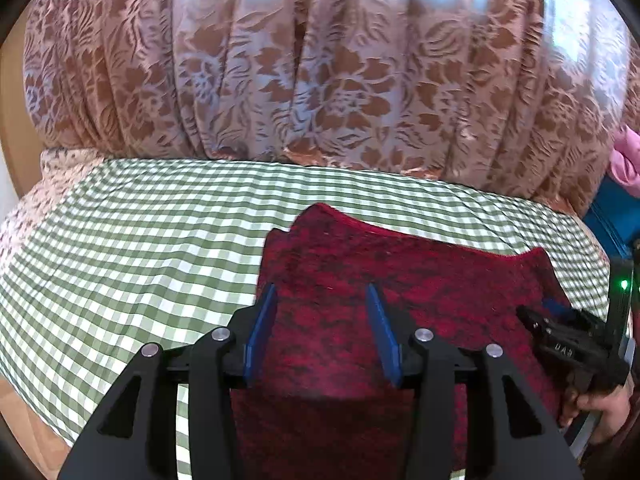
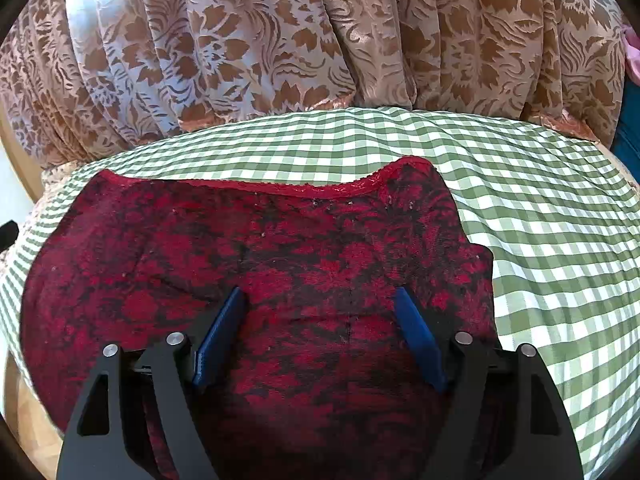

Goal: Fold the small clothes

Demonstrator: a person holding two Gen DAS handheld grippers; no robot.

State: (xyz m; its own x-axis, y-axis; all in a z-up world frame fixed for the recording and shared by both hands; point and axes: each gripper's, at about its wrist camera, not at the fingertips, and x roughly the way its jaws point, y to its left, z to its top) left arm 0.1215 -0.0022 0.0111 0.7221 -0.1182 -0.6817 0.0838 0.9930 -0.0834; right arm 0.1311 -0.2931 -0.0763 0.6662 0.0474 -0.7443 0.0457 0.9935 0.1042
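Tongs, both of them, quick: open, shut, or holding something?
Left tongs: open, empty, over the red garment.
Right tongs: open, empty, over the same garment.

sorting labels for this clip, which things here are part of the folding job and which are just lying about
Part of the job:
red garment
left gripper
right gripper

Just there:
checked cloth
curtain
pink fabric

A green-checked cloth (image 2: 540, 220) covers the counter; a red-and-black garment (image 2: 280, 248) lies spread flat on it.
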